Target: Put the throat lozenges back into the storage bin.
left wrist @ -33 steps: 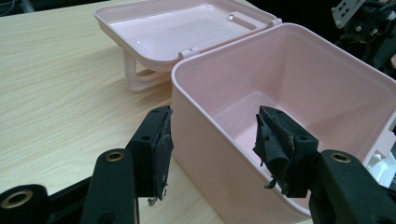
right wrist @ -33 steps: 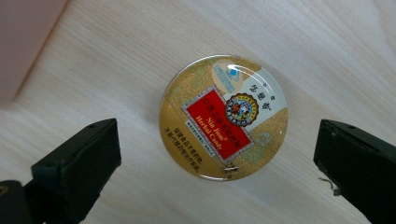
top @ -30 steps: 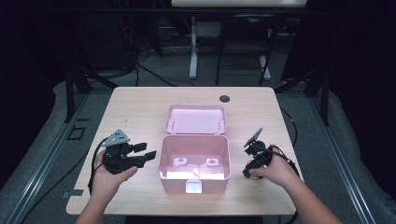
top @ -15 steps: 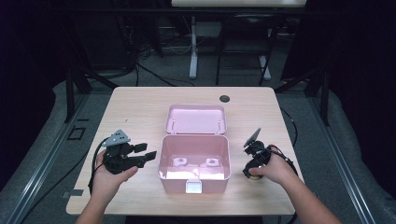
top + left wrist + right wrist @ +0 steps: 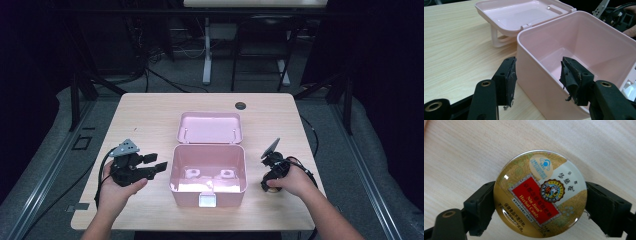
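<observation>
In the high view, we hold the left gripper (image 5: 156,168) just beside the left wall of the pink box (image 5: 208,189), and the right gripper (image 5: 270,176) low over the table (image 5: 150,115) to the right of the box. The box stands open, its lid (image 5: 210,128) laid back behind it. We see two pale moulded shapes on its floor; what they are we cannot tell.

In the left gripper view, the jaws are apart, one on each side of the near box wall (image 5: 541,82), not touching it. The lid (image 5: 521,13) is empty inside.

In the right gripper view, the jaws are clamped on the sides of a round herbal candy tin (image 5: 540,193), over the table. To do this step well, we should keep the tin level, lift it above the rim, and let it go only low inside the box.
</observation>
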Demonstrator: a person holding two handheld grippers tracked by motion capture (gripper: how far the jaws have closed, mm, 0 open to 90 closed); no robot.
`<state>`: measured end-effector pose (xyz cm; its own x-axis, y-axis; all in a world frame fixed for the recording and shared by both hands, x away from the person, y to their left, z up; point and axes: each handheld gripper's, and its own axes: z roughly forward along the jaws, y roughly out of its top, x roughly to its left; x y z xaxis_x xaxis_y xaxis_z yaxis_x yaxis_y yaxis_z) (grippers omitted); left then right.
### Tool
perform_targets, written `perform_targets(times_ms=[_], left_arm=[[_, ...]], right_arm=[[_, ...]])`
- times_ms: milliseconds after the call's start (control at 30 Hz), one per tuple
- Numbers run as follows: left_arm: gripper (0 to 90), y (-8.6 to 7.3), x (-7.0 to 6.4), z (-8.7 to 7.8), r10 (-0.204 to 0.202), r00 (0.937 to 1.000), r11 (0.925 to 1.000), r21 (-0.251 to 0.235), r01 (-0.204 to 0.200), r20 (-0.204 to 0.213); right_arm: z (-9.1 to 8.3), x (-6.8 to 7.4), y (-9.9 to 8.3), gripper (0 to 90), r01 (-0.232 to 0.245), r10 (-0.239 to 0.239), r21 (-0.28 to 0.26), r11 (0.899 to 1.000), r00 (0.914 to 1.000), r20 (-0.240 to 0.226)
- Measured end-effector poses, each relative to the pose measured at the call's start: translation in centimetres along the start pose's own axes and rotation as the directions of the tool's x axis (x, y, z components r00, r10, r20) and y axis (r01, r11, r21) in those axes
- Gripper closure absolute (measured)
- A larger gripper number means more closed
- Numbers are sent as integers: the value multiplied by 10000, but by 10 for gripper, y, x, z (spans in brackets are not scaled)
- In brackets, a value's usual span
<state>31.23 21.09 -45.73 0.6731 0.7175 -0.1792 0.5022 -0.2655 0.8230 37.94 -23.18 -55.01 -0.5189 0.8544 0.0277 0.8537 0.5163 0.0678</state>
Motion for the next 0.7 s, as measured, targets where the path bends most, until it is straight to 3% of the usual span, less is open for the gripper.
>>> perform_targets(times_ms=[700], left_arm=[[460,0,0,-1,33,10000,10000,39,-32,-45]], right_arm=[[1,2,1,195,109,-109,56,9999,9999,-4]])
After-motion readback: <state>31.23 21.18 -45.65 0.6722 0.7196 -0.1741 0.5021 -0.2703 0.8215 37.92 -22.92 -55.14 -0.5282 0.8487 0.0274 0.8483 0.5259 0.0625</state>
